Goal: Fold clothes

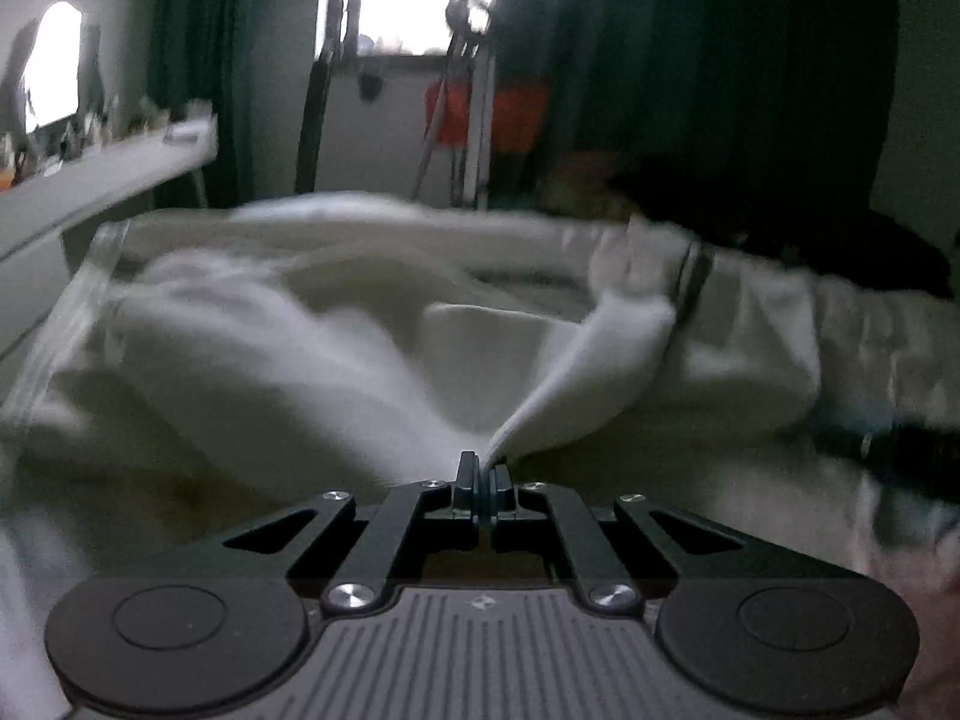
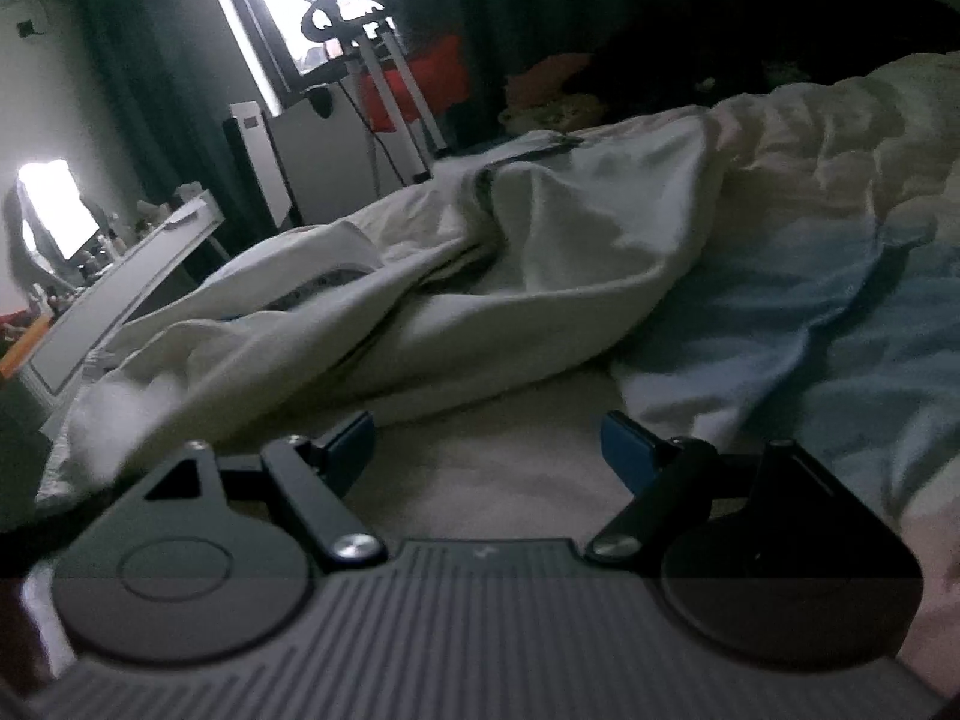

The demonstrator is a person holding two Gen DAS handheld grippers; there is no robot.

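A white garment (image 1: 336,348) lies crumpled across the bed. My left gripper (image 1: 482,474) is shut on a pinch of its cloth, which rises in a taut fold from the fingertips toward the upper right; the view is motion-blurred. In the right wrist view the same white garment (image 2: 480,276) is heaped ahead and to the left. My right gripper (image 2: 486,450) is open and empty, low over the pale sheet, just short of the garment's near edge.
A light blue cloth (image 2: 828,324) lies to the right of the garment. A rumpled pale duvet (image 2: 840,138) is behind it. A white desk (image 1: 90,180) with small items stands on the left. A stand (image 1: 462,90) and dark curtains are by the window.
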